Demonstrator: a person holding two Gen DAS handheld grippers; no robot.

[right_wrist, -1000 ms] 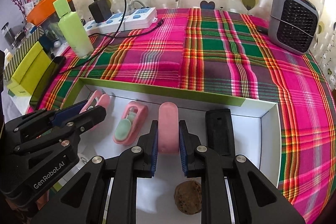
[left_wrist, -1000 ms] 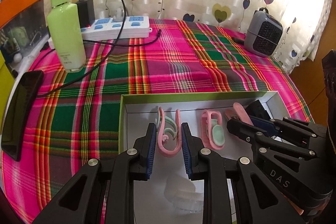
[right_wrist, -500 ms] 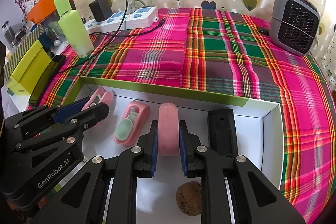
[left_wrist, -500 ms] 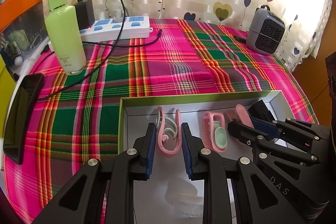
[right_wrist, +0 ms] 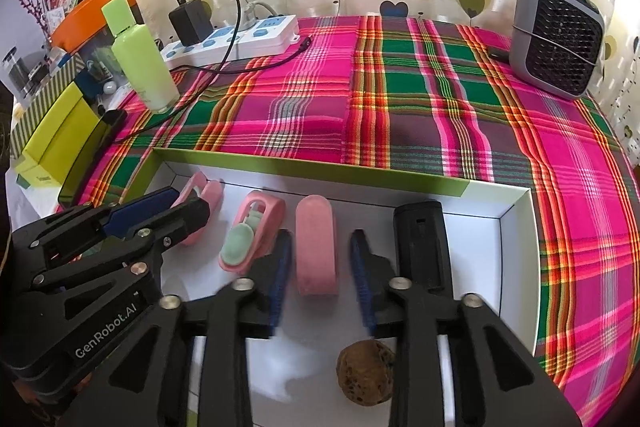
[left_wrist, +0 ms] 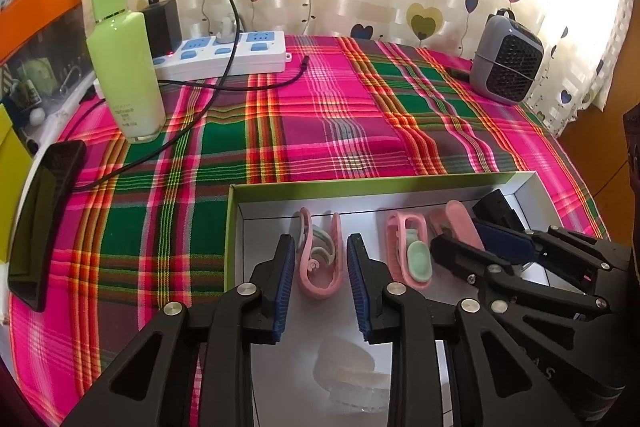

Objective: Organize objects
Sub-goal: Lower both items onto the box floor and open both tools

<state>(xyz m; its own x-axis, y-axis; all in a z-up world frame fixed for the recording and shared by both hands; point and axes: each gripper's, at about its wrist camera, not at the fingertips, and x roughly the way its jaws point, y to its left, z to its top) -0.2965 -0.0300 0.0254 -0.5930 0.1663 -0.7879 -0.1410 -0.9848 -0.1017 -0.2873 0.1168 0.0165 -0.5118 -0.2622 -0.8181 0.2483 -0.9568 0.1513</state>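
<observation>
- While both tools hover inside the open box [left_wrist: 360, 183], each jaw pair is spreading to let go of a piece already lying on the white floor.
- Left gripper [left_wrist: 320, 263]: jaws opening. The pink clip [left_wrist: 320, 259] lies between the blue pads with a thin gap showing on both sides, so nothing is pinched. Judgement: it is being released here to start the row.
- Just right of this tool lies the pink-and-mint clip [left_wrist: 408, 255], apart from its right pad.
- Right gripper [right_wrist: 320, 263]: jaws opening, fingers blurred. The pink case [right_wrist: 316, 251] sits flat between the pads, clear gaps on each side, its long axis pointing away from the tool.
- Just right of this tool stands the black case [right_wrist: 420, 247], close to the right finger; below the tool lies a brown ball [right_wrist: 366, 367].
- Judgement: items lie side by side, parallel, to fill the box neatly.
- Edges and room: the green far wall lies ahead of both tools; the box's right wall sits well right of the black case. Sideways clearance is tight; straight up and back looks free.
</observation>
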